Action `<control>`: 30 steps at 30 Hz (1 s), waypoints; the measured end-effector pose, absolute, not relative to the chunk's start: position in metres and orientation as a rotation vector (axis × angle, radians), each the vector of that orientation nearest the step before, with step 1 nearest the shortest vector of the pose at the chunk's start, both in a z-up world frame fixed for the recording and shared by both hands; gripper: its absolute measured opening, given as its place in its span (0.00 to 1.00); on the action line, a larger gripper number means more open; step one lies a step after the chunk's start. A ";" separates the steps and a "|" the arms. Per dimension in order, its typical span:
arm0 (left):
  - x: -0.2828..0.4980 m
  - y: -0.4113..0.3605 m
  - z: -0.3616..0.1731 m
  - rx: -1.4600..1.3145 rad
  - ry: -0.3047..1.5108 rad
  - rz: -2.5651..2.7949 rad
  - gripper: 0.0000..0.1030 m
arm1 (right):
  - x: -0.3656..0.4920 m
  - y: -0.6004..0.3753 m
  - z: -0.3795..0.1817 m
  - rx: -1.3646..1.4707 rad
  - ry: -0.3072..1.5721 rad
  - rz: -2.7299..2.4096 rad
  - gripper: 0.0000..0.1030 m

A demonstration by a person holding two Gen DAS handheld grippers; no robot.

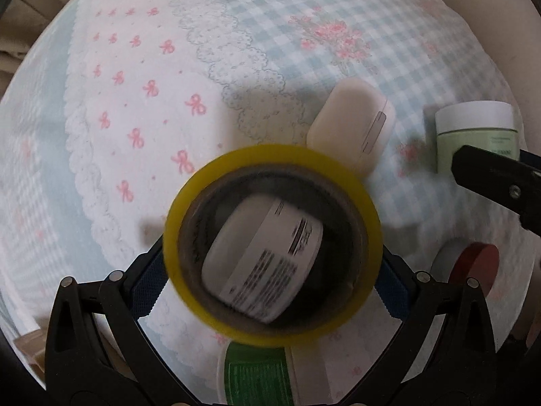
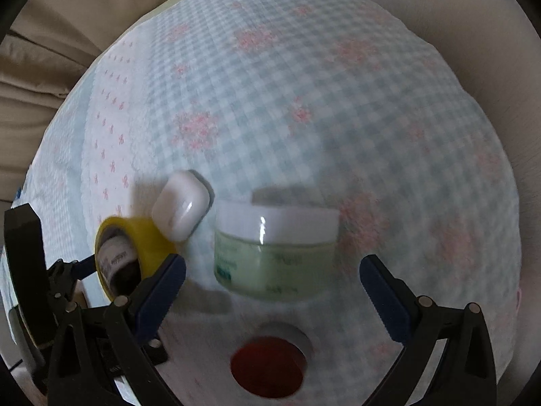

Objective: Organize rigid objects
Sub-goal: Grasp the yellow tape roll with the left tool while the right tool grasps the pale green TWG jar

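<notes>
My left gripper (image 1: 270, 284) is shut on a yellow tape roll (image 1: 270, 169), held above the cloth; through its hole a white labelled container (image 1: 263, 260) shows. The roll also shows in the right wrist view (image 2: 148, 240). A white earbuds case (image 1: 351, 128) lies just beyond it, also seen in the right wrist view (image 2: 181, 204). My right gripper (image 2: 272, 280) is open, its fingers on either side of a pale green jar with a white lid (image 2: 275, 253), not touching it. The jar also shows in the left wrist view (image 1: 478, 128).
A red-topped round object (image 2: 267, 367) lies on the cloth below the right gripper, also in the left wrist view (image 1: 476, 264). A green-labelled container (image 1: 258, 372) sits under the tape roll. The checked floral cloth (image 2: 304, 101) covers a rounded surface; beige cushions lie beyond its edges.
</notes>
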State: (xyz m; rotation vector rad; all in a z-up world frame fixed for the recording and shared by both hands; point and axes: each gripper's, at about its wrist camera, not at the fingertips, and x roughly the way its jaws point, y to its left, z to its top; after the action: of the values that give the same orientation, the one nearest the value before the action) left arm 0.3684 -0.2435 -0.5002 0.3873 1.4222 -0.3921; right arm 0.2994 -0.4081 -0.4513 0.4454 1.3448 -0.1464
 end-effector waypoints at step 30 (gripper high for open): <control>0.324 -0.230 -0.331 0.250 1.221 -0.408 0.94 | 0.246 -0.398 -0.324 0.449 1.192 -0.183 0.64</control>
State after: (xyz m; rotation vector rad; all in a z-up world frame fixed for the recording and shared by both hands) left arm 0.3240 -0.2297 -0.3311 0.2501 1.2205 -0.4083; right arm 0.2463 -0.3977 -0.3240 0.4494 1.1924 -0.1825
